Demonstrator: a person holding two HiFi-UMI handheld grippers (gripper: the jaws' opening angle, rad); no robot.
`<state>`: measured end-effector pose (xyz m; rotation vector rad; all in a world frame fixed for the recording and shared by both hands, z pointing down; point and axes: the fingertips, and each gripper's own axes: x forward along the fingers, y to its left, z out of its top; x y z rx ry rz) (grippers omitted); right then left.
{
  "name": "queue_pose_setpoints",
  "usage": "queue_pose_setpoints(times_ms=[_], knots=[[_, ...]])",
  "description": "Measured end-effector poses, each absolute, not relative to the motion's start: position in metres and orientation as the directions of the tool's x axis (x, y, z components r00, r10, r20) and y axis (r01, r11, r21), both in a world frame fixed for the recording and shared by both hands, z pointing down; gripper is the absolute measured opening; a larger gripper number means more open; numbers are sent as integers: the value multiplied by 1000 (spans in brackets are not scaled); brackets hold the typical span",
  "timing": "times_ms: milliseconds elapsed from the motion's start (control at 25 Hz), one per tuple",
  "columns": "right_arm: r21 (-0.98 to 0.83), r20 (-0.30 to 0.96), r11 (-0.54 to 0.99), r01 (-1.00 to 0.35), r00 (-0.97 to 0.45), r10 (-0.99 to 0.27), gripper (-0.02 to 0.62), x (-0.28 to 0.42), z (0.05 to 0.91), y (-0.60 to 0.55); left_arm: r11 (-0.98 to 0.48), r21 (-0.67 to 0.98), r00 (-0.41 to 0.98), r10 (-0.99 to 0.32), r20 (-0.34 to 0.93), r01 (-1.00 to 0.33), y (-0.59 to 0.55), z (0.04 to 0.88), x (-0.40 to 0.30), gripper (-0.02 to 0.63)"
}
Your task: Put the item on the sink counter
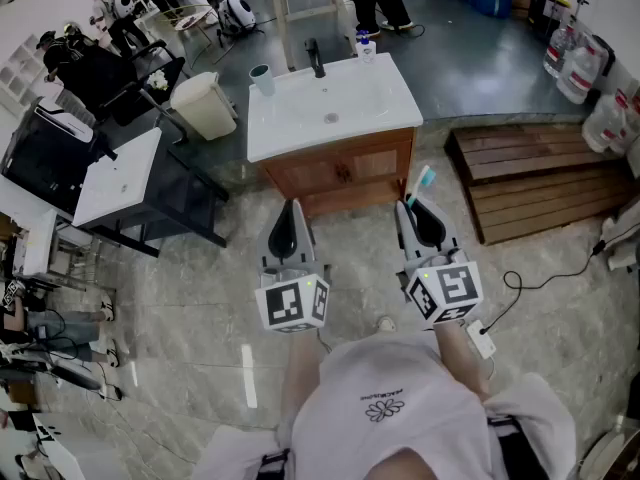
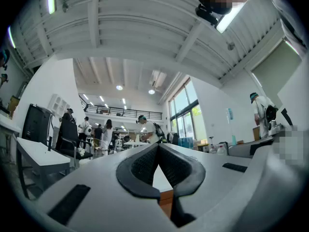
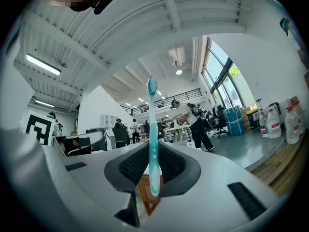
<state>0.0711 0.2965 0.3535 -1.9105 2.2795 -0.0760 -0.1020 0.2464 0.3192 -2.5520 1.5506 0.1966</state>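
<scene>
- The right gripper [image 3: 150, 153] is clamped on the toothbrush [image 3: 153, 124], whose bristles stick out past the jaws.
- The left gripper [image 2: 158, 150] has its jaws together and holds nothing.
- The counter [image 1: 290, 118] stands farther off, beyond both. The brush is held but not yet on it, so I judge the approach and set-down are left.

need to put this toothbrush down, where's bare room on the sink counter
The sink counter is bare along its near strip, in front of the basin, and on its right side. The back edge is crowded: cup, faucet, bottle.
</scene>
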Motion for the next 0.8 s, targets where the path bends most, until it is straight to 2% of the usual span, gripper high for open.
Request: queue_pose_setpoints(times_ms=[800], knots=[[-80,-44,268,-960,-265,-963,46,65,380,259,-401,-44,403,-905,-135,-915,216,339,-118,15]])
